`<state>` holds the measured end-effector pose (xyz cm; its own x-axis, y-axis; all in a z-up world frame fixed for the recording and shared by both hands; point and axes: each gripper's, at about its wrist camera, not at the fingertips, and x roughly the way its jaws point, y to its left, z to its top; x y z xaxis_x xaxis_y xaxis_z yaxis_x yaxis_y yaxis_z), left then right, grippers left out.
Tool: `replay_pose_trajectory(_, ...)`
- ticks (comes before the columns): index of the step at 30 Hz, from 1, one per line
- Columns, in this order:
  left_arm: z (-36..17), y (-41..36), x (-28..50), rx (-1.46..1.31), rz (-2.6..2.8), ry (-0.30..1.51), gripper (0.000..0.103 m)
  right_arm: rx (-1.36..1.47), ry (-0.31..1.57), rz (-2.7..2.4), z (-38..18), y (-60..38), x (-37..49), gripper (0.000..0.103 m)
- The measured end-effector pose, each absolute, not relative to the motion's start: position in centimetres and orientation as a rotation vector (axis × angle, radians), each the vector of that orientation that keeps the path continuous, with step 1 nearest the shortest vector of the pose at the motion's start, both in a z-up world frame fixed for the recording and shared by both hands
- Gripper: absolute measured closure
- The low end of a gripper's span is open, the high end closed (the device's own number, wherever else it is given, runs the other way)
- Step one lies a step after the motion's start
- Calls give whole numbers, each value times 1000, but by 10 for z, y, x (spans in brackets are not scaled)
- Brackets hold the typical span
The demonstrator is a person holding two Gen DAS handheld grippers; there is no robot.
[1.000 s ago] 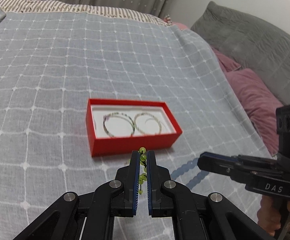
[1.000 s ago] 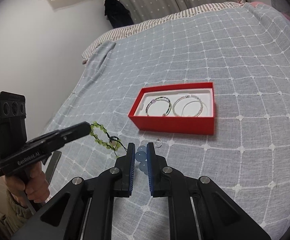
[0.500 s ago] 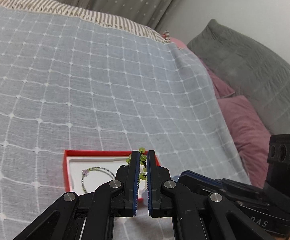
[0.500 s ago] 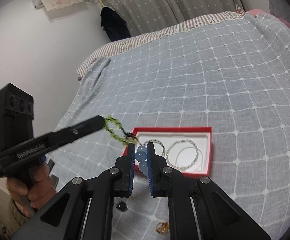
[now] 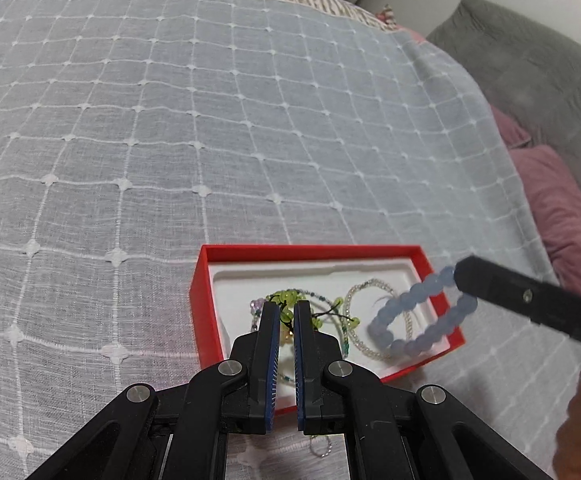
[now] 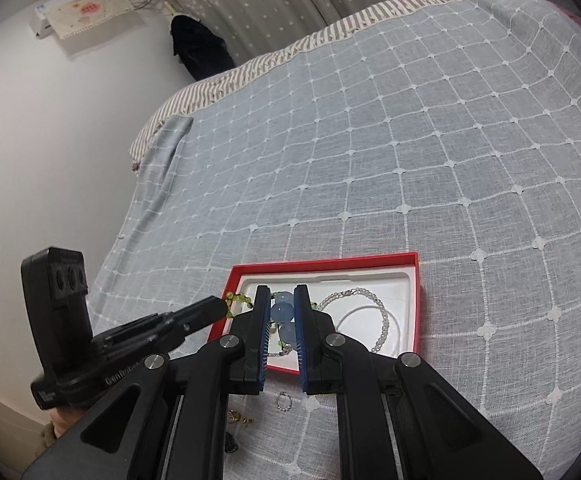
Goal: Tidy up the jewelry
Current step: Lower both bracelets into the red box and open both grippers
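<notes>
Both claws grip bracelets, left claw (image 5: 286, 312) green bracelet (image 5: 290, 298), right claw (image 6: 281, 312) blue bracelet (image 5: 422, 316), fully visible only leftward.

The box (image 5: 430, 264) sits on the bedspread (image 5: 210, 120), with pillows (image 5: 562, 216) off to its right. Two bracelets lie side by side in the box's tray (image 6: 404, 284) (the one on the right (image 6: 382, 316) is clearest). A small ring (image 6: 283, 401) lies on the bedspread just before the box.
</notes>
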<state>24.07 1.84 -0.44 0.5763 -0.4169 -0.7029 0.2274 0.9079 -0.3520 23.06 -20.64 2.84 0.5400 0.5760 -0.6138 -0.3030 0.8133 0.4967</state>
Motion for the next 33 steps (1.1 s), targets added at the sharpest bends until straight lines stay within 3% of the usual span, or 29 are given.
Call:
replay_pose_trajectory(4,-7,11,240,-190,-383,882,100,357,861,527,27,-202,235,91)
replay_pose_trajectory(7,-9,9,238,-135,-357,884,89,353,866,501,24,-205,239,91)
replay_pose_trajectory(11,-8,9,230,-89,-347,882,87,368,887,428,13,-219,241,89)
replay_pose_trajectory(24,19,33,197,-180,-326,833,79,408,901,404,8,-242,221,89)
replay_pose_trajectory(27,27,33,182,-177,-316,816,72,378,879,392,17,-246,203,89)
replay_pose_trajectory(30,32,29,162,-135,-297,802,67,332,880,398,23,-246,182,76)
replay_pose_trajectory(33,32,28,145,-122,-271,805,53,297,894,411,26,-244,160,65)
